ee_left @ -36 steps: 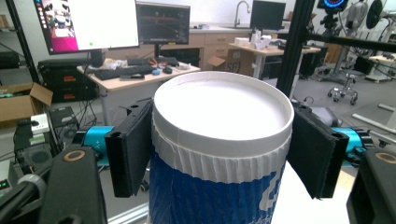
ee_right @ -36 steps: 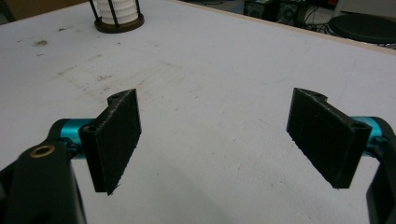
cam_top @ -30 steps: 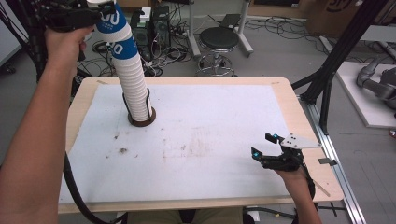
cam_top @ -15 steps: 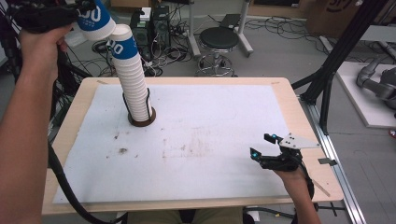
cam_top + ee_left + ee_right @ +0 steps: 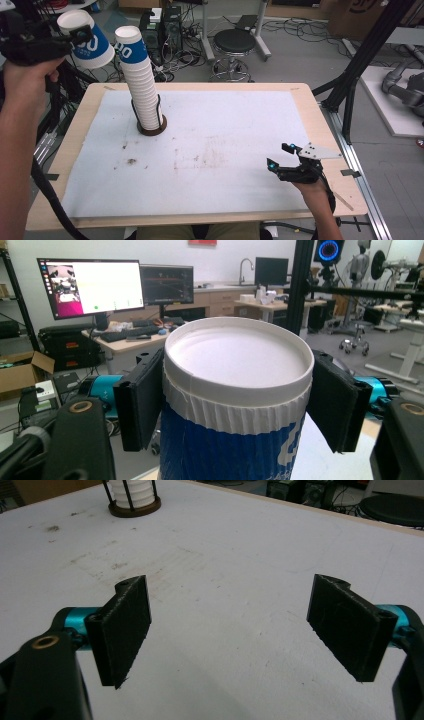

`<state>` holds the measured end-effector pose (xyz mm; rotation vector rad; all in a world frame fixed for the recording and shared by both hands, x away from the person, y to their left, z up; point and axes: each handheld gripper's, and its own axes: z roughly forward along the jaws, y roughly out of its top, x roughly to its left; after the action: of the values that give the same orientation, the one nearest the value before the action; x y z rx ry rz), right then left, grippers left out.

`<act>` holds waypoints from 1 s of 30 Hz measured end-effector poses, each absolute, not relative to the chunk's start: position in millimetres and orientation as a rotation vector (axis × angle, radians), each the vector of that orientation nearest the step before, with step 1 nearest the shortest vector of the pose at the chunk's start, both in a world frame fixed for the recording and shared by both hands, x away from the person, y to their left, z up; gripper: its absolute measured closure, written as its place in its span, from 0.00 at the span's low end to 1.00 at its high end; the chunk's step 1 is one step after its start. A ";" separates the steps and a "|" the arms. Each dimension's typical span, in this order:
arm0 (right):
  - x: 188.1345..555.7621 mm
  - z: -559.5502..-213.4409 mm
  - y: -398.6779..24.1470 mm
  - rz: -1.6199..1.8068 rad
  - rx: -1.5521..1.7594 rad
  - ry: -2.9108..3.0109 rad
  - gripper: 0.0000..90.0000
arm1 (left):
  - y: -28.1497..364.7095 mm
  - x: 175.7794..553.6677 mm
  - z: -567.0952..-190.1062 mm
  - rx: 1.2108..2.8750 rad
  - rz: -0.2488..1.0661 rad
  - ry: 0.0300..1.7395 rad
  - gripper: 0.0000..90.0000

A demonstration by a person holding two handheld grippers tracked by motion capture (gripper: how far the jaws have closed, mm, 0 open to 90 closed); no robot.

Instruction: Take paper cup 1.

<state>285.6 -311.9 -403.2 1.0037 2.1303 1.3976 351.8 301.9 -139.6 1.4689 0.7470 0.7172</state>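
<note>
My left gripper (image 5: 75,39) is raised beyond the table's far left corner, shut on a blue and white paper cup (image 5: 86,41). The cup is held bottom-up and tilted. In the left gripper view both black pads (image 5: 141,401) press on the cup (image 5: 235,410) just below its white base. A tall stack of the same cups (image 5: 141,82) stands in a dark round holder (image 5: 151,129) at the table's far left, also seen in the right gripper view (image 5: 131,494). My right gripper (image 5: 279,156) rests low near the front right, jaws wide open (image 5: 235,625) over bare white sheet.
A white sheet (image 5: 210,150) with brown stains covers the wooden table (image 5: 320,125). Behind the table stand a black stool (image 5: 235,42) and computer cases (image 5: 167,25) among floor cables. A black frame post (image 5: 360,60) rises at the right. Monitors (image 5: 90,285) stand on desks farther off.
The left hand has carried the top cup off the stack and away to the left, leaving a gap between cup and stack. The right gripper has stayed where it was.
</note>
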 end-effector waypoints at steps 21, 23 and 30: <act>288.2 -404.8 -307.6 1.394 0.993 2.140 0.20 | 279.4 309.2 -232.0 1.546 0.605 0.671 0.33; 288.4 -405.0 -307.7 1.396 0.991 2.141 0.20 | 273.8 306.7 -241.3 1.551 0.593 0.657 0.33; 289.4 -405.6 -303.3 1.399 0.992 2.150 0.20 | 252.8 300.7 -273.7 1.543 0.506 0.578 0.33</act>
<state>289.4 -303.3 -405.6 0.9923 2.1498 1.3986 300.7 252.8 -273.7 1.5430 0.5777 0.5061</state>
